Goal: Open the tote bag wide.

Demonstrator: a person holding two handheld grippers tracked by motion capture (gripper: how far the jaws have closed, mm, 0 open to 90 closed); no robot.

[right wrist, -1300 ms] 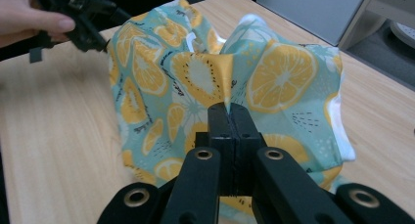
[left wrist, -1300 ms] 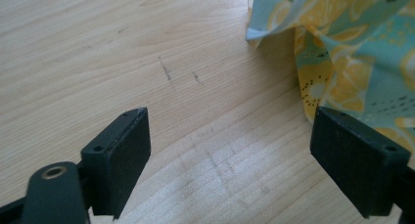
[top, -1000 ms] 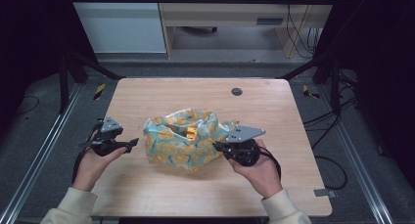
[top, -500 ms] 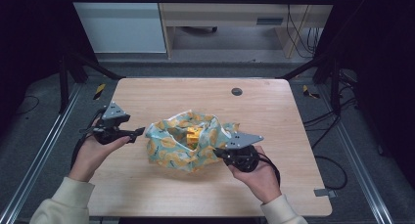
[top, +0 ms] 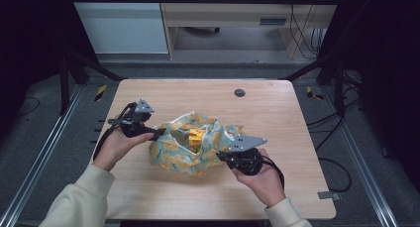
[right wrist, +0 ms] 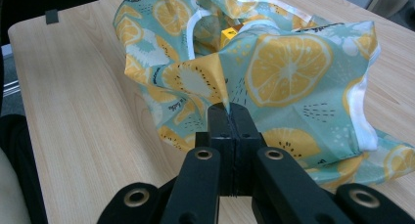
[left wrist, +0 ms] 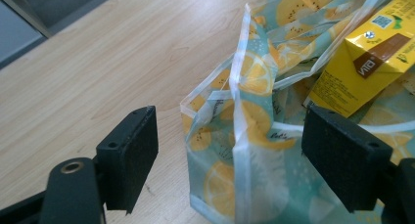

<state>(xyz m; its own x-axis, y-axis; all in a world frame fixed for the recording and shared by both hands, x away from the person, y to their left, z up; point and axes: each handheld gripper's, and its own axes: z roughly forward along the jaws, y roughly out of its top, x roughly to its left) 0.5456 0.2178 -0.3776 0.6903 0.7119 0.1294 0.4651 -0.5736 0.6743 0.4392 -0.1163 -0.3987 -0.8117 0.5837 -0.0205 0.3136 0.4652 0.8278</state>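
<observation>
The right gripper (right wrist: 229, 117) has its jaws pressed together on a fold of the lemon-print bag (top: 190, 145), pinching the fabric at the bag's right side so that the mouth stays pulled up and anchored. The bag sits near the middle of the wooden table (top: 277, 108), a little toward the near edge, with its rim slumped open. Inside it stands a yellow drink carton (left wrist: 364, 60), tilted against the cloth. The left gripper (left wrist: 230, 153) has its jaws spread wide and they have just been opening further; the bag's left corner seam rises between the pads without either pad pressing on it. That placement reads as lining up for a second grip, so both sides of the mouth can be held.
</observation>
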